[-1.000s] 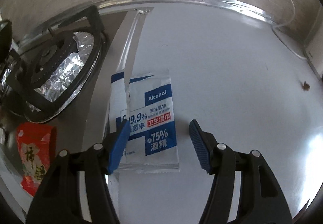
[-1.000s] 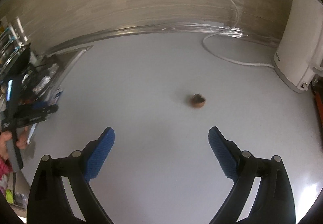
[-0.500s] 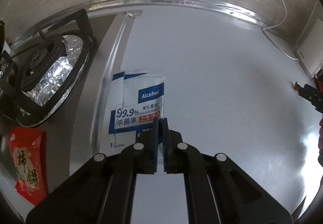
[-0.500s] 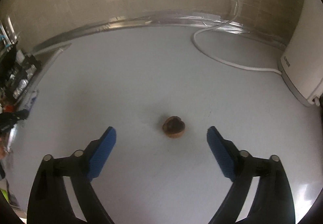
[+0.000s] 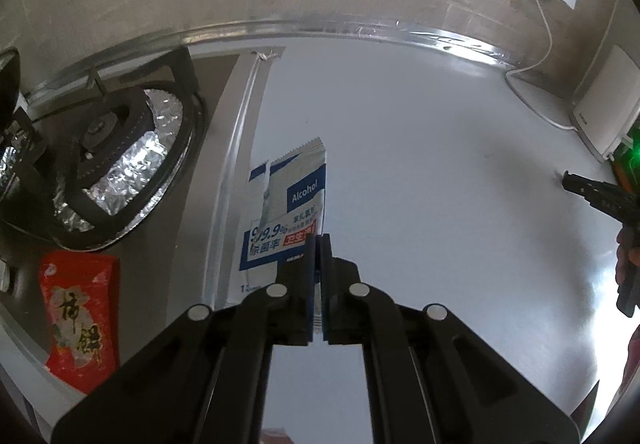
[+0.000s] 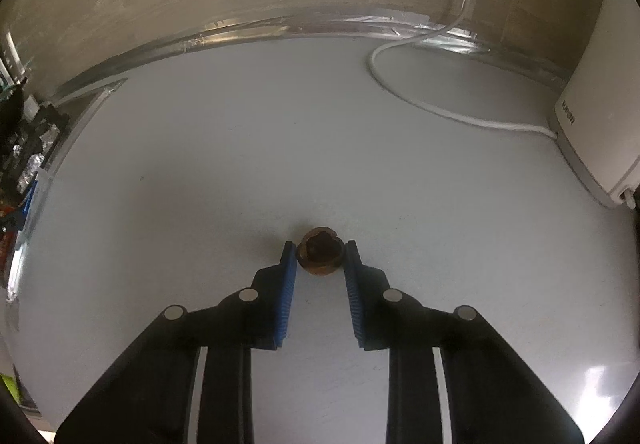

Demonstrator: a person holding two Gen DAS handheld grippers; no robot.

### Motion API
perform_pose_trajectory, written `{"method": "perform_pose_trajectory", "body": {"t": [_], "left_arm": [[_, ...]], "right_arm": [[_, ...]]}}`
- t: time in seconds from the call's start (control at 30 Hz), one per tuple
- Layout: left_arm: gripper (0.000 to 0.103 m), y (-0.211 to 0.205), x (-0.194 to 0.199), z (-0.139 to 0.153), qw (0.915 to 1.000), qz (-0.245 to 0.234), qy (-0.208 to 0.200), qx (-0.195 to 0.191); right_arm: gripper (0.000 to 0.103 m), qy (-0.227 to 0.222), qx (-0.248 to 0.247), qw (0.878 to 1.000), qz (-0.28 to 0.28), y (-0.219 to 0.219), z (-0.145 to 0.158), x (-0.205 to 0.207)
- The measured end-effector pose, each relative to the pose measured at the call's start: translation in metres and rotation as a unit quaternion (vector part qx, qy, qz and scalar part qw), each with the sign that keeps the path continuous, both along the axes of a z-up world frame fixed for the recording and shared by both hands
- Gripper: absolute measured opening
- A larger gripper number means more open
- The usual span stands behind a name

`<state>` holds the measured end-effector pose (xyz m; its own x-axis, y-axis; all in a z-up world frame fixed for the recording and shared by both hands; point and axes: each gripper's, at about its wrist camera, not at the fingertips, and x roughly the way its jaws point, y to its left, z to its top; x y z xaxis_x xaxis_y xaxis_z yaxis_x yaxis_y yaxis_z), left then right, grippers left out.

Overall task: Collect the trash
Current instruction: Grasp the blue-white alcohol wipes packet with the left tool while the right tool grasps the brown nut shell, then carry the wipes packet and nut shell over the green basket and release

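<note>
Wipe packet: the blue-and-white alcohol wipe packet hangs pinched at its near edge, its far end tilted up off the white bench, beside the metal strip that borders the stove.
Packet handling: judged light, thin and floppy, with a slick film skin; it can slide out of a shallow pinch or fold over, so a bite well in from the crimped seam looks safer than the very edge.
Left claw: the left claw is clamped tight on the packet's near end, pads together with only the film between them.
Nut shell: the brown, hollow shell piece sits on the bench, right between the right claw's blue pads.
Shell handling: judged light, stiff and brittle, rounded so it may squirt forward or crack under a hard squeeze; its widest sides are the place to take it, with modest force.
Right claw: the right claw is closing around the shell, pads at or nearly at its sides; whether they press yet I cannot tell.
Surroundings: a foil-lined stove burner and a red packet lie left of the wipe packet; a white cable and white appliance stand well apart from the shell.
</note>
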<state>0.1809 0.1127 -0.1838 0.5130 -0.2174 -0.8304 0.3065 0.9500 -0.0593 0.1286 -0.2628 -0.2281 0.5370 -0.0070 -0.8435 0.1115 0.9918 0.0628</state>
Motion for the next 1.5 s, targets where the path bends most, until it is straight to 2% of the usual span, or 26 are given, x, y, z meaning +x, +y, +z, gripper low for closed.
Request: {"method": "perform_pose_trajectory", "body": {"t": [0.13,0.27,0.5,0.77,0.97,1.13,1.3,1.5], "left_arm": [[0.002,0.001,-0.012,0.009,1.0,-0.006,-0.008,0.0],[0.002,0.004,-0.029,0.02,0.9997,-0.015,-0.015,-0.009],[0.002,0.014,-0.083,0.043,0.9981,-0.05,-0.029,-0.021],[0.002,0.026,-0.169,0.054,0.9932,-0.11,-0.027,-0.027],[0.002,0.04,-0.25,0.033,0.9839,-0.178,0.003,-0.009],[0.002,0.06,-0.296,0.002,0.976,-0.214,0.042,0.003],[0.002,0.068,-0.319,-0.026,0.9709,-0.231,0.061,0.014],[0.002,0.063,-0.332,-0.057,0.9677,-0.238,0.079,0.024]], "right_arm": [[0.025,-0.001,0.003,1.0,-0.005,0.001,0.002,-0.006],[0.025,-0.019,0.01,1.0,0.003,0.014,0.02,-0.026],[0.025,-0.051,0.019,0.997,0.054,0.08,0.062,-0.092],[0.025,-0.04,0.062,0.992,0.101,0.162,0.07,-0.179],[0.025,-0.014,0.083,0.99,0.117,0.218,0.058,-0.235],[0.025,0.011,0.097,0.989,0.109,0.253,0.039,-0.275],[0.025,0.031,0.104,0.99,0.091,0.27,0.02,-0.308],[0.025,0.044,0.105,0.99,0.084,0.283,0.003,-0.327]]}}
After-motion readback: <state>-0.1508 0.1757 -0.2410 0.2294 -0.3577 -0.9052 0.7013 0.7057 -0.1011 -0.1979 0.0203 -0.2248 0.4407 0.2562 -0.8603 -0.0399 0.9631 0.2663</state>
